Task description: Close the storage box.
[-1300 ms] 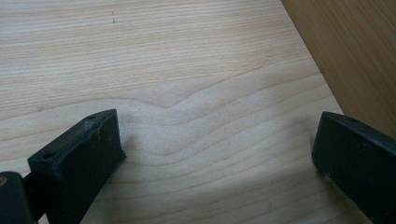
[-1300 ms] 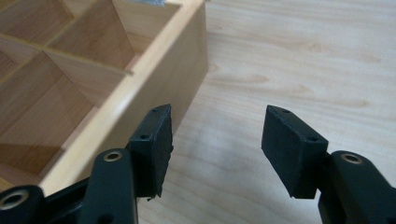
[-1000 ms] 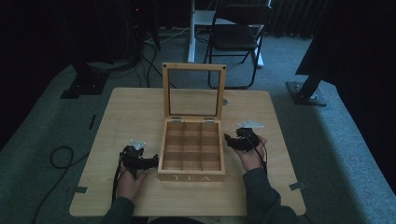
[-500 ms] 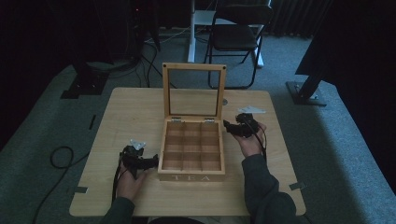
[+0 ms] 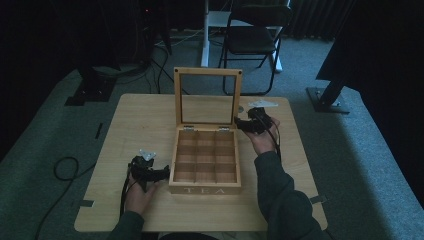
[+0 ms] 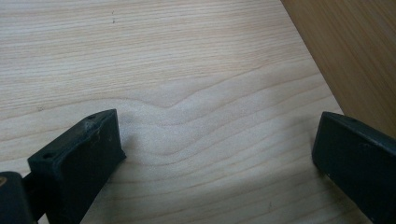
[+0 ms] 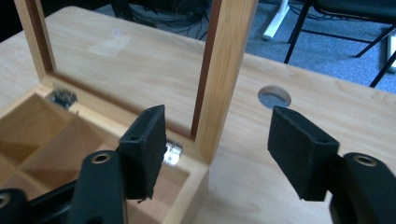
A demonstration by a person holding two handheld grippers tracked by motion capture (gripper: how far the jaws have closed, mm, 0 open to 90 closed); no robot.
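While the right gripper (image 7: 217, 154) was held with its jaws just opened astride the lid (image 5: 207, 98) frame's side, unclenched, the box (image 5: 205, 162) sat mid-table. If pushed carelessly, the lid could be slammed shut. The left gripper (image 6: 212, 158) was kept open over the pale table (image 5: 135, 125) in a dim room.

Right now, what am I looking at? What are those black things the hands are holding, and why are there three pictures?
A person sits at a wooden table holding a pinching tool in each hand. One picture looks down from above; each of the other two comes from a camera riding on a tool. In the middle stands a wooden tea box with little empty compartments and its glass lid standing up. The left gripper rests beside the box, open, holding nothing. The right gripper has its jaws either side of the lid's frame; they have just been opening and aren't squeezing it.
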